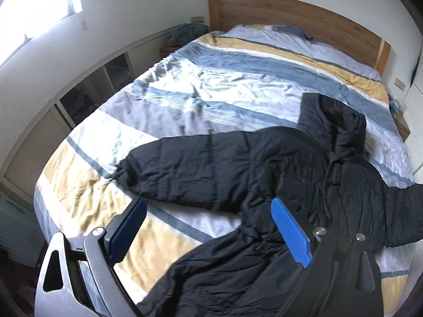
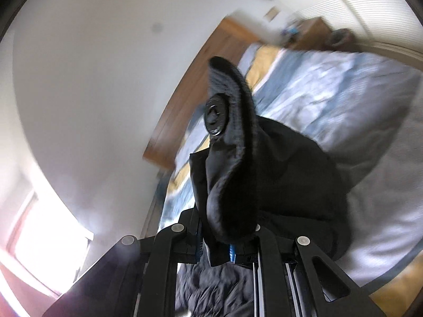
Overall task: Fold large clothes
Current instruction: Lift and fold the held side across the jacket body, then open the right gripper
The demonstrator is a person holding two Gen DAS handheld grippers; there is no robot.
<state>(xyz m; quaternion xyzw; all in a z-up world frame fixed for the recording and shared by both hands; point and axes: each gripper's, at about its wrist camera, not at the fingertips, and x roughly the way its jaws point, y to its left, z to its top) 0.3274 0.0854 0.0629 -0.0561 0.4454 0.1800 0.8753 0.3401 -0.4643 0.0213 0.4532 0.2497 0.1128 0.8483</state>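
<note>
A black puffer jacket (image 1: 264,174) with a hood lies spread on the bed, its left sleeve stretched toward the left and the hood toward the headboard. My left gripper (image 1: 208,227) is open, blue pads apart, hovering above the jacket's lower left side near the sleeve's armpit. My right gripper (image 2: 215,251) is shut on a black cuff of the jacket (image 2: 232,163), which carries a round snap button (image 2: 215,119) and stands up in front of the camera. The view is blurred.
The bed (image 1: 185,84) has a striped blue, white and yellow duvet and a wooden headboard (image 1: 290,15). A low white shelf unit (image 1: 79,92) runs along the left wall under a bright window. A nightstand (image 2: 312,31) stands by the far side.
</note>
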